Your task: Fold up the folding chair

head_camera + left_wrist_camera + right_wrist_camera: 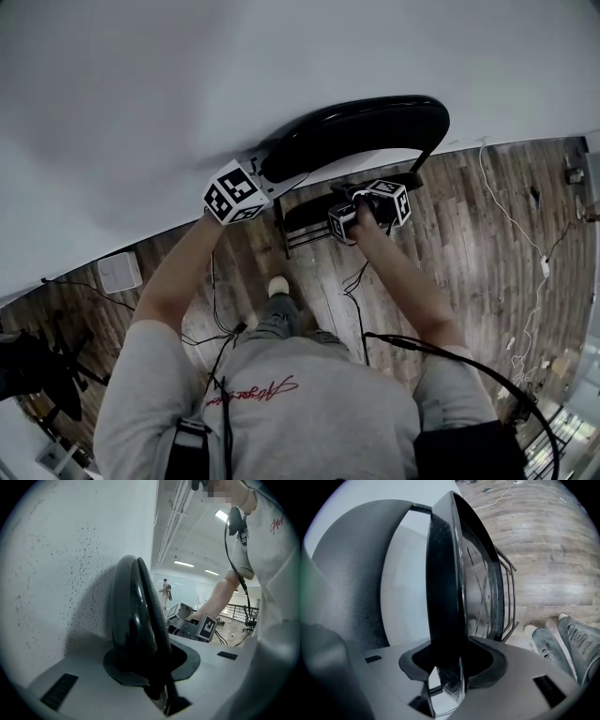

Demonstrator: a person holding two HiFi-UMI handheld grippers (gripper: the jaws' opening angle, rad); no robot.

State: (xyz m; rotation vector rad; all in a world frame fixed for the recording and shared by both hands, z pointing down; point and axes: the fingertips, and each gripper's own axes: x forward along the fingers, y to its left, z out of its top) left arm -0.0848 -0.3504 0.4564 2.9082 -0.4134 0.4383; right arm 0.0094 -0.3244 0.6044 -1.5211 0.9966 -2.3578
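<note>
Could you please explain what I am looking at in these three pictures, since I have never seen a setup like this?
No robot here: a person holds a two-jaw gripper in each hand. One camera sits on the head, looking down; one rides on each gripper, looking along its jaws. A black folding chair stands on the wooden floor beside the white wall. The left gripper is clamped on the chair's backrest edge, the right gripper on what looks like its glossy seat. The checkered cubes belong to the grippers.

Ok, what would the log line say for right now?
folding chair: at white wall | left gripper: shut on backrest | right gripper: shut on seat
</note>
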